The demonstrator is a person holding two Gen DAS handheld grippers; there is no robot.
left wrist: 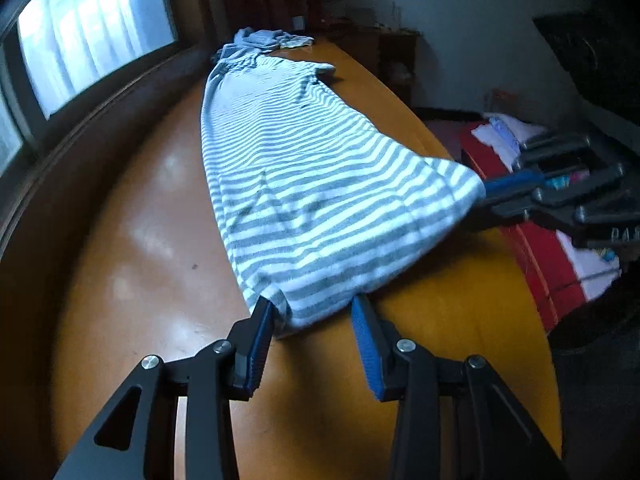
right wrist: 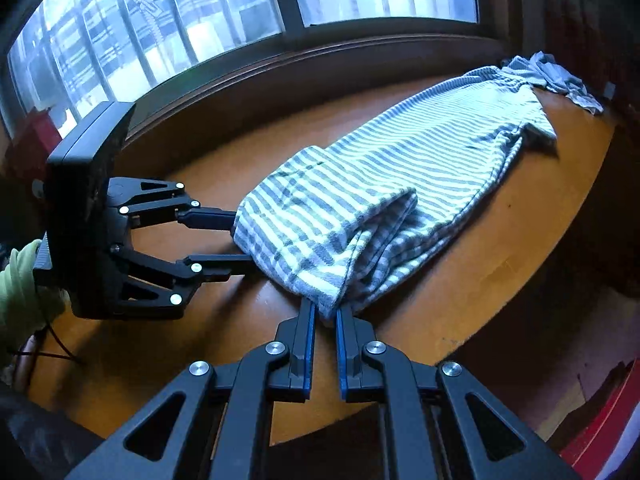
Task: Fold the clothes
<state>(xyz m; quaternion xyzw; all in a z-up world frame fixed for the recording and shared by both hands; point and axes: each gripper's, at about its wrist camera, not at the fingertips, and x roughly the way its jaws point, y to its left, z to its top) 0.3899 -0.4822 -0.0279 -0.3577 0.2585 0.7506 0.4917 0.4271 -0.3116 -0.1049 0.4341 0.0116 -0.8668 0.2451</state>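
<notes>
A grey-and-white striped garment (left wrist: 296,168) lies lengthwise on the orange-brown table (left wrist: 132,240). My left gripper (left wrist: 312,312) is open, its blue-padded fingers either side of the garment's near corner, which lies loosely between them. My right gripper (right wrist: 326,312) is shut on the garment's other near corner (right wrist: 332,300), with the hem bunched between its pads. In the left wrist view the right gripper (left wrist: 480,196) meets the cloth at the right edge. In the right wrist view the left gripper (right wrist: 236,236) straddles the cloth (right wrist: 400,168) from the left.
A pile of other light clothes (left wrist: 268,40) lies at the table's far end, also in the right wrist view (right wrist: 552,76). A window and wooden sill (right wrist: 280,64) run along one side. A red box with white items (left wrist: 536,216) sits below the table's right edge.
</notes>
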